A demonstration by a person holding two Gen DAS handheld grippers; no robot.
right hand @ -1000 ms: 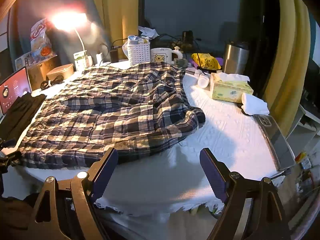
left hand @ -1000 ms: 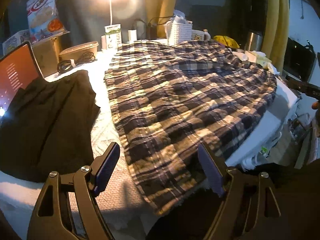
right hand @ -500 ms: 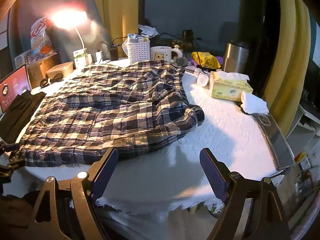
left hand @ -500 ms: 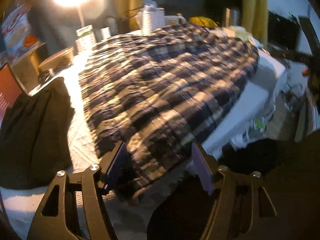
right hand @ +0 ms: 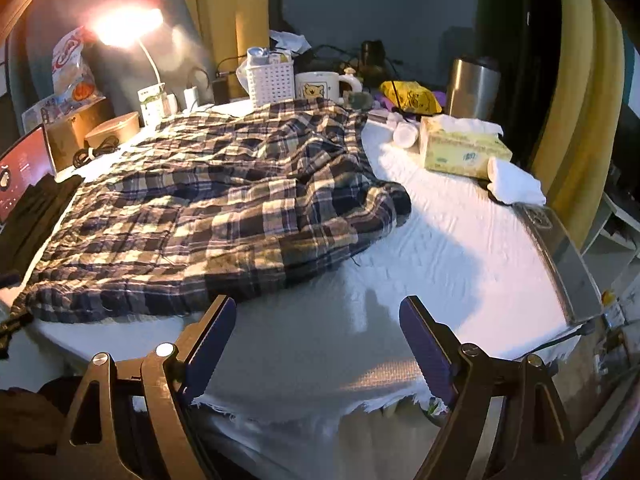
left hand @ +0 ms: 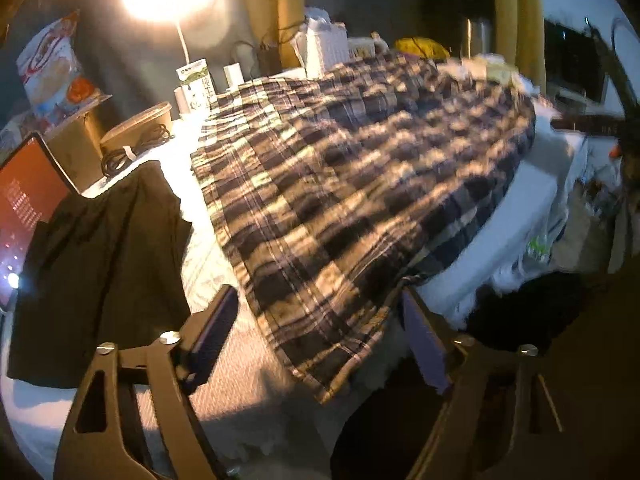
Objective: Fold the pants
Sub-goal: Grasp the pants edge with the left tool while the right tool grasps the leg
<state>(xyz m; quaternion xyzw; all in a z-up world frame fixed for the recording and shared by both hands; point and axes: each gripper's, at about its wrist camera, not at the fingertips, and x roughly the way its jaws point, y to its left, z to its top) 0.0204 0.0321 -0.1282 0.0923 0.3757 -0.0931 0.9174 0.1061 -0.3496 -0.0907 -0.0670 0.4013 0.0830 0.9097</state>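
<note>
The left claw [left hand: 316, 320] was spread wide, its fingers straddling the near corner of the plaid pants [left hand: 360, 184] without gripping them. The right claw [right hand: 316, 328] was spread too, hovering over bare white cloth at the tabletop [right hand: 460, 248] near edge, apart from the pants [right hand: 216, 204]. The pants lay spread across the tabletop's middle, bunched at their right end. A black garment [left hand: 100, 264] lay left; a tissue box [right hand: 460, 148] sat far right.

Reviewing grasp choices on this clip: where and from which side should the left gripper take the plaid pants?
Grip the near corner of the plaid pants, coming in low from the table's front edge. That corner lies flat and overhangs slightly, and the open left gripper already straddles it.
</note>
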